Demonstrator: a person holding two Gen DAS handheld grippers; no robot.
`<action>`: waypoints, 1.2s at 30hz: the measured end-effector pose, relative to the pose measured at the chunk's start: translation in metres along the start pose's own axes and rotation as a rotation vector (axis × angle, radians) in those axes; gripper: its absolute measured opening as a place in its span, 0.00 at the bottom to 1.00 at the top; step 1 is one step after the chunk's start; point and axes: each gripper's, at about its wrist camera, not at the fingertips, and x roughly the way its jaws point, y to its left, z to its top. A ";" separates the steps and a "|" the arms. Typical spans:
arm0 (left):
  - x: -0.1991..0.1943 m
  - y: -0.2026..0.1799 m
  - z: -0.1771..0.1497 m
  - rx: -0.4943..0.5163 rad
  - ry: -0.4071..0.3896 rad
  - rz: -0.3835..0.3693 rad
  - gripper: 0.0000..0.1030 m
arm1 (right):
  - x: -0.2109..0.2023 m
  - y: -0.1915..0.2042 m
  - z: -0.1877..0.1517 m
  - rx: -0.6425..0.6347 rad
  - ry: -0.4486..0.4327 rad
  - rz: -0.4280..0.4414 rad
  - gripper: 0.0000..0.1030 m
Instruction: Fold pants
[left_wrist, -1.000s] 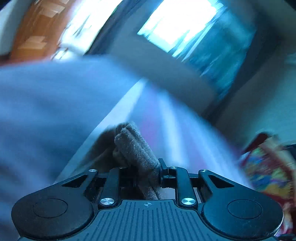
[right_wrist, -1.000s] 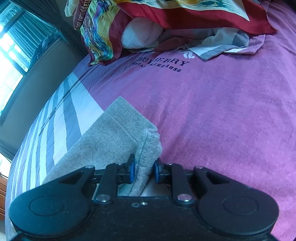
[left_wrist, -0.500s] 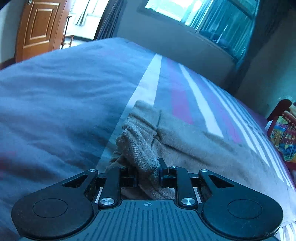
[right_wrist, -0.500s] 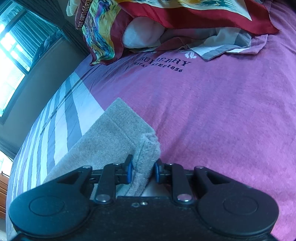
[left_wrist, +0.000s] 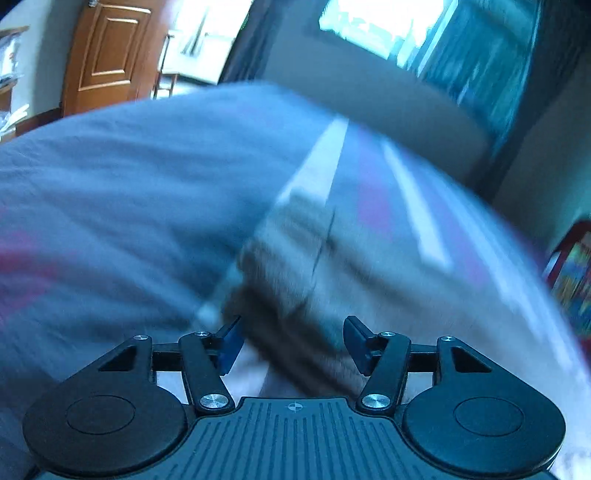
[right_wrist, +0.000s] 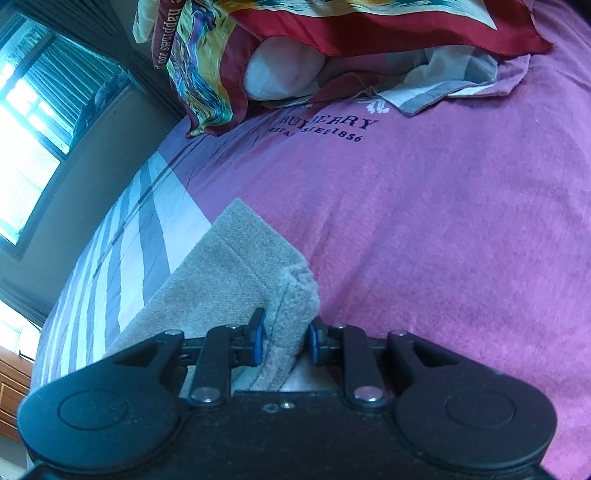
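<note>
Pants (left_wrist: 303, 266) lie blurred ahead of the left gripper (left_wrist: 291, 343) on the striped bedcover (left_wrist: 110, 192); its jaws stand wide apart and grip nothing; in the right view, the right gripper (right_wrist: 284, 341) pinches a folded edge of the pants (right_wrist: 221, 273) between nearly closed jaws; a colourful cushion (right_wrist: 207, 74) lies far ahead.
</note>
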 end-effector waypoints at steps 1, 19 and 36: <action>0.006 0.000 -0.003 -0.007 0.017 -0.005 0.59 | 0.000 -0.001 -0.001 0.010 -0.001 0.006 0.19; -0.044 -0.006 -0.042 0.000 -0.071 0.005 0.63 | -0.037 0.182 -0.026 -0.432 -0.122 0.086 0.16; -0.063 -0.001 -0.074 0.042 -0.047 -0.018 0.70 | 0.029 0.335 -0.263 -0.955 0.247 0.293 0.18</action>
